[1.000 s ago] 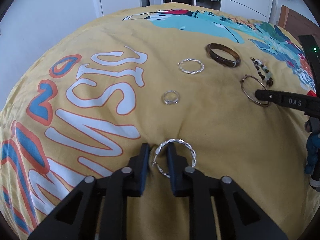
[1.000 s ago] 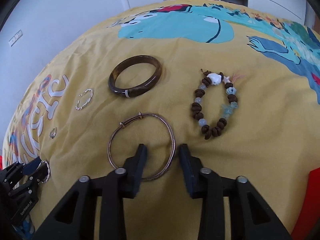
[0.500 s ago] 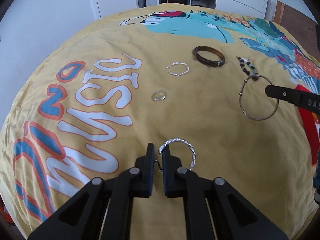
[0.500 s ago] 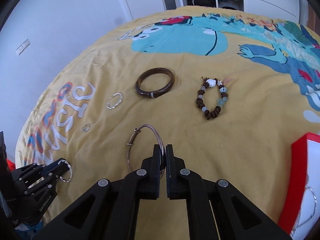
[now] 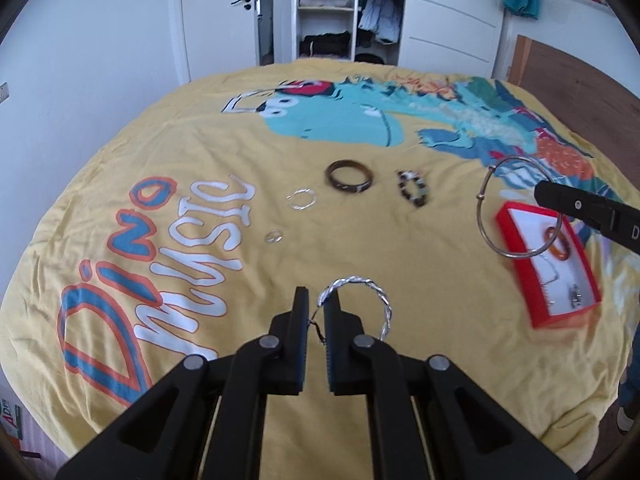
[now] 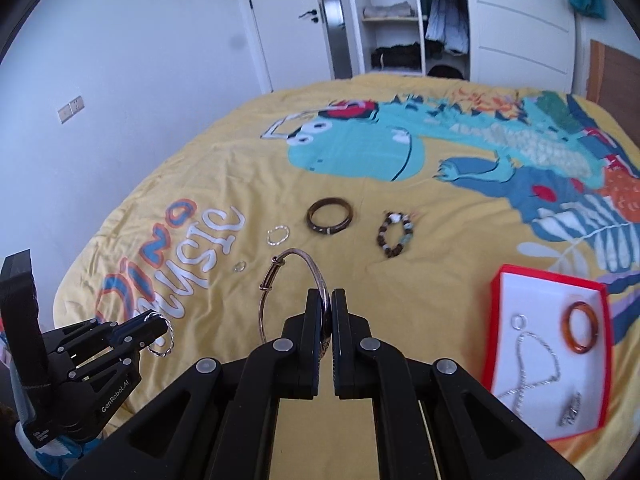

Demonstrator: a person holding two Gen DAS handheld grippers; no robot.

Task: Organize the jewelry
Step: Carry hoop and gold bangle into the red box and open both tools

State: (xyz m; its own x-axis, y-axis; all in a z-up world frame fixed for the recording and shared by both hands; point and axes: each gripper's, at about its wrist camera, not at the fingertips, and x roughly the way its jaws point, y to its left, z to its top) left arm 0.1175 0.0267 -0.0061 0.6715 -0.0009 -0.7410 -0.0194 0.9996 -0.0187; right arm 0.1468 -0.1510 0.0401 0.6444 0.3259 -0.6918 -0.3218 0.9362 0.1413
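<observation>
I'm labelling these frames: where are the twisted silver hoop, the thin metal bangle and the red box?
twisted silver hoop (image 5: 382, 300): left wrist view, its twisted right arc.
thin metal bangle (image 6: 267, 284): right wrist view, left rim by the clasp.
red box (image 6: 550, 279): right wrist view, far red wall.

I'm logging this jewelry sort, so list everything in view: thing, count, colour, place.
bedspread: 1, yellow with a dinosaur print, under everything
red box: 1, red with white lining, on the bedspread at right
orange ring: 1, amber, in the red box
chain: 1, silver, in the red box
wooden bangle: 1, dark brown, mid bedspread
bead bracelet: 1, brown and pale beads, right of the wooden bangle
twisted hoop: 1, silver, left of the wooden bangle
small ring: 1, silver, nearer than that hoop
held hoop: 1, silver twisted, in the left gripper
thin bangle: 1, bronze, in the right gripper
wardrobe: 1, white, open, behind the bed
left gripper: 1, black, shut
right gripper: 1, black, shut
</observation>
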